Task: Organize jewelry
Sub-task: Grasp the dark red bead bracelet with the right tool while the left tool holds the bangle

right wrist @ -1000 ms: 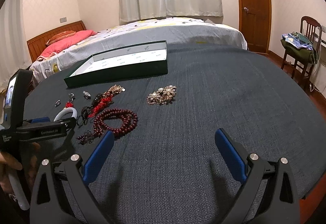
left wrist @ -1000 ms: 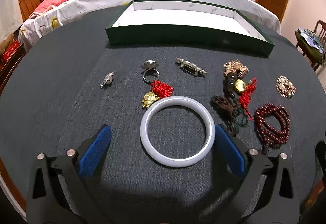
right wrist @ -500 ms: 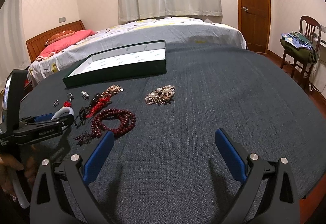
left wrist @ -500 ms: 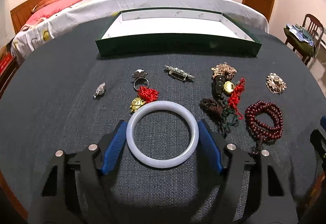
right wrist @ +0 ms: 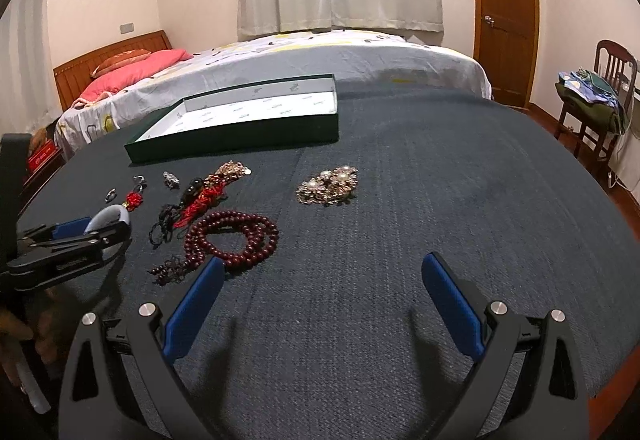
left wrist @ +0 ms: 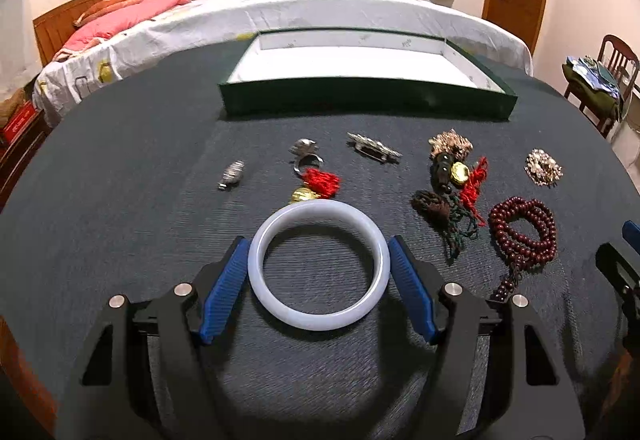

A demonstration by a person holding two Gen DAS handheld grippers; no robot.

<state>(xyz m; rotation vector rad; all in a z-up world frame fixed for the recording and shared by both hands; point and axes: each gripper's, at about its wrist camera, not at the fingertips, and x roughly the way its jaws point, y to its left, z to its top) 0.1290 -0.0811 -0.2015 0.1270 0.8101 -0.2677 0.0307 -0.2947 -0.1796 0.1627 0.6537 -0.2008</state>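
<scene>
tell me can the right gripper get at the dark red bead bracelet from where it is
Probably yes. The right gripper is open and empty, and the dark red bead bracelet lies flat on the dark cloth just ahead of its left finger, nothing covering it. The left gripper, shut on the white bangle, sits off to the side.

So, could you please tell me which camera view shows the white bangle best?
The left wrist view: the whole white bangle lies centred between the left hand-held gripper pads. In the right wrist view, only an arc of it shows at the far left, behind that gripper's finger.
</scene>
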